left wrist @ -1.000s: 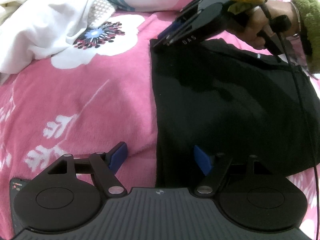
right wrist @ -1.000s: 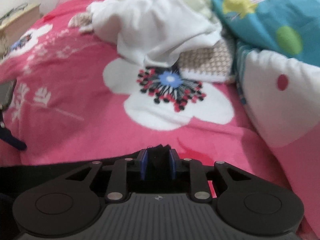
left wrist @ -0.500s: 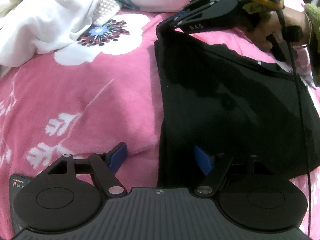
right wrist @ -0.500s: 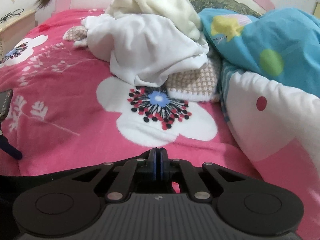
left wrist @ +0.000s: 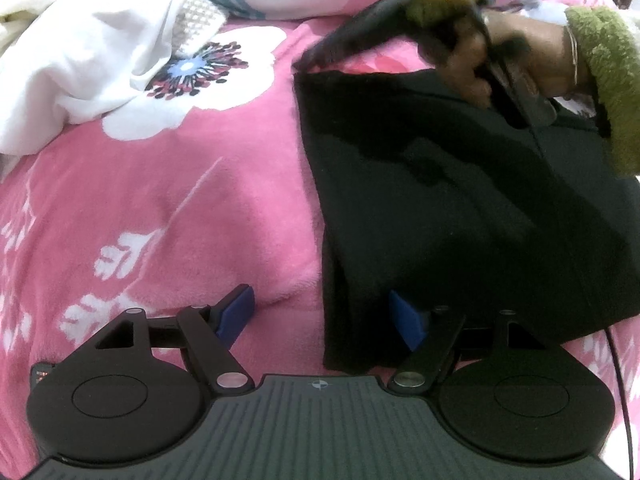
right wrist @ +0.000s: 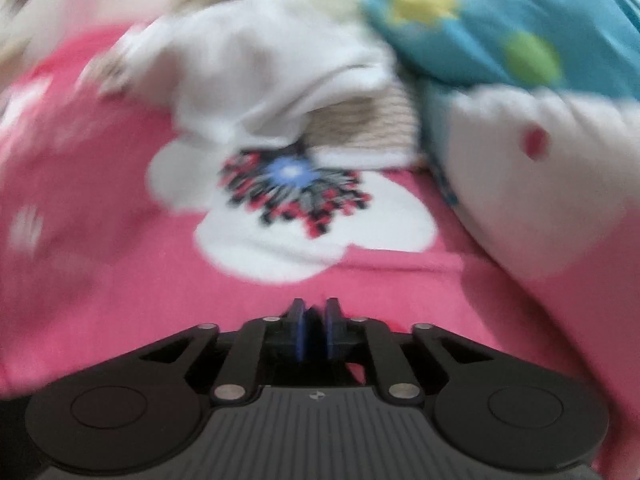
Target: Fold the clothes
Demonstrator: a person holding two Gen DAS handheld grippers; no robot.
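Lying flat on the pink flowered fleece bed cover (left wrist: 168, 208), the limp, light black garment (left wrist: 440, 216) is best pinched at corners; the left tool (left wrist: 322, 316) is spread over its near edge, and the right tool (right wrist: 315, 334) is being opened at its far corner, a dark scrap seemingly between the pads.

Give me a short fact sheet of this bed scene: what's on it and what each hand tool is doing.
surface: pink floral blanket
being folded: black garment, lying flat
left tool: open, hovering over the garment's near corner
right tool: at the garment's far corner, jaws opening, dark fabric between them
waiting pile: white clothes
bedding behind: blue spotted quilt
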